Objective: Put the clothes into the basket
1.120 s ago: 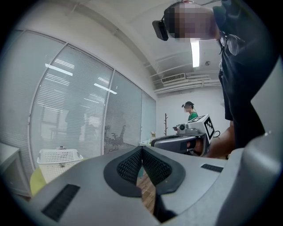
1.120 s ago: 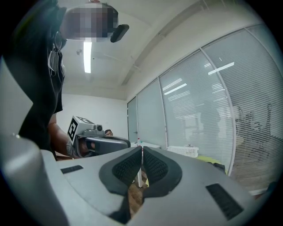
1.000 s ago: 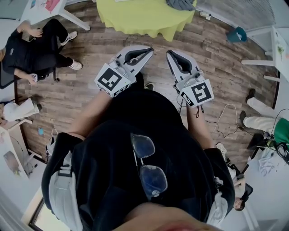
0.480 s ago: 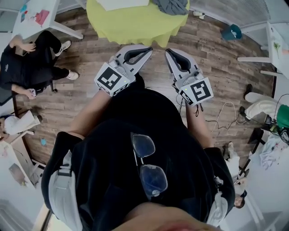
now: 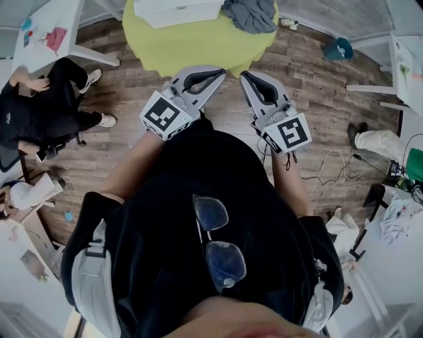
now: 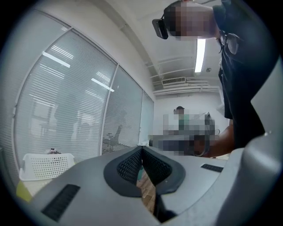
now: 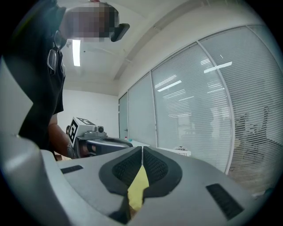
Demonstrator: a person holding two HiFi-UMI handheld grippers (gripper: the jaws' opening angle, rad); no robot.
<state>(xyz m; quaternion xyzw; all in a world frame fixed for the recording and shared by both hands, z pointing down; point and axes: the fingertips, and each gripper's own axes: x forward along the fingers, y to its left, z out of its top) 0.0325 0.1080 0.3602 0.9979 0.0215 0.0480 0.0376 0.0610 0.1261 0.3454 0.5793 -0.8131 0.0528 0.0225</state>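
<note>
While the person stands on the brown wood-plank floor [image 5: 317,72], both tools are held level in front of a black shirt, side by side and a little apart. The left tongs [image 5: 213,71], grey with black mesh pads, are pressed together with nothing between them. The right tongs [image 5: 248,77], of the same make, are likewise closed tight and empty. Both point towards the round desk [image 5: 198,49] under its yellow-green cloth, and neither reaches it.

On that desk lies the crumpled grey garment [image 5: 250,14], at the far right side, just beside the white perforated plastic basket [image 5: 177,10]. None of the garment is inside the basket. From the left gripper view the basket [image 6: 46,165] shows low at the left, in front of the glass wall with white blinds [image 6: 66,101].

Off to the left, a seated person in black [image 5: 46,99] sits by a white table [image 5: 49,30]. A small teal object [image 5: 340,47] lies on the floor beyond the right tongs.
</note>
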